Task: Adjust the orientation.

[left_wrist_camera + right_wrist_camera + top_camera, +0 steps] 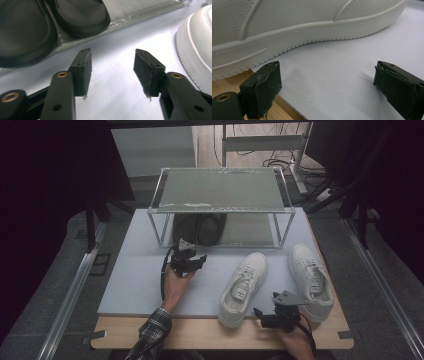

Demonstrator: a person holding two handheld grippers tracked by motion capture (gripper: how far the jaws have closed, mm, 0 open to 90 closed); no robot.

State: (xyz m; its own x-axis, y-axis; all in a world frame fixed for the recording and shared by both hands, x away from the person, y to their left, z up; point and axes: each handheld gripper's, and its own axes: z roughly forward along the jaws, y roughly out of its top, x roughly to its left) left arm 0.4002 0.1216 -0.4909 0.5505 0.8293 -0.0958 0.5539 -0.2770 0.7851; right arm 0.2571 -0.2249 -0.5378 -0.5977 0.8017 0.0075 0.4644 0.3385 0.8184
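Now your left gripper (188,261) stands with its jaws apart and nothing between them, just in front of the pair of dark rubber slippers (199,228) lying on the lower shelf of the clear-topped metal rack (220,190) at the far edge of the tabletop (220,330). Your right gripper (280,316) is spread wide and empty at the near edge, between the left white leather sneaker (244,287) and the right white leather sneaker (311,279).

The risk, as I judge it: if you swing the left gripper toward the sneakers, it could catch the rack's leg or nudge a slipper off the shelf. On the right, the sneaker's heel sits at the edge of the pale grey mat (140,280); a shallow pinch on its sole could slip and push it toward the wooden rim.

The high view gives you the rack and both sneakers. The left gripper view shows the slippers' (77,17) rounded ends close to its pads, and the right gripper view shows the sneaker's ribbed sole (317,37) lying beyond its pads.
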